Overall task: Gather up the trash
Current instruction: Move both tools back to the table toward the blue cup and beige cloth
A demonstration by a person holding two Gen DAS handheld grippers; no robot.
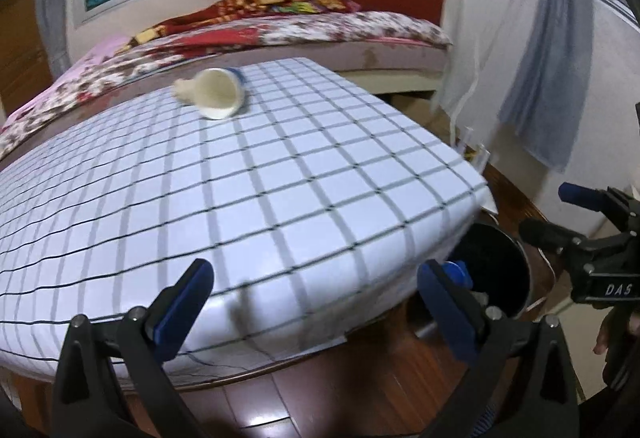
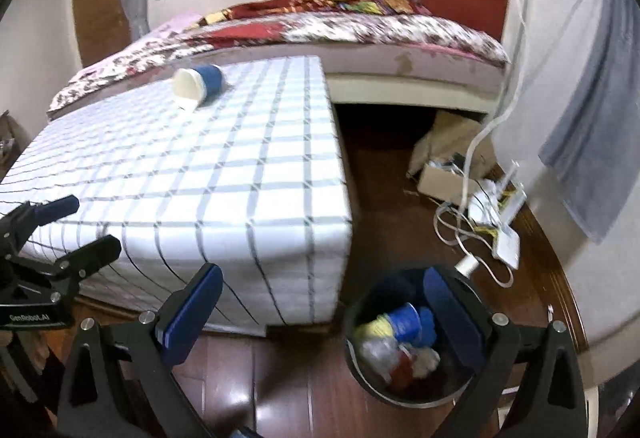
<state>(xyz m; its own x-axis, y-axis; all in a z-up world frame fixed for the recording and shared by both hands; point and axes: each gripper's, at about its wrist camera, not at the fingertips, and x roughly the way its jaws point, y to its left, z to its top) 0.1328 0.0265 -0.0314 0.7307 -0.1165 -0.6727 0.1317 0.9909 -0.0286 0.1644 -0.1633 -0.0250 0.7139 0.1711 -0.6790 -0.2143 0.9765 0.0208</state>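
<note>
A paper cup (image 1: 219, 93) (image 2: 199, 84), blue outside and white inside, lies on its side near the far edge of a table with a checked white cloth (image 1: 280, 197) (image 2: 224, 177). A crumpled pale scrap (image 1: 183, 89) lies against it. My left gripper (image 1: 316, 302) is open at the table's near edge with nothing between its fingers. My right gripper (image 2: 324, 308) is open too, hanging over a dark round trash bin (image 2: 360, 378) (image 1: 516, 278) on the floor at the table's corner. The bin holds a blue cup, a plastic bottle and crumpled wrappers.
A bed (image 2: 360, 33) with floral sheets and a red blanket stands behind the table. A cardboard box (image 2: 444, 177), white cables and a power strip (image 2: 504, 238) lie on the wooden floor to the right. Grey curtain (image 2: 592, 141) hangs by the wall.
</note>
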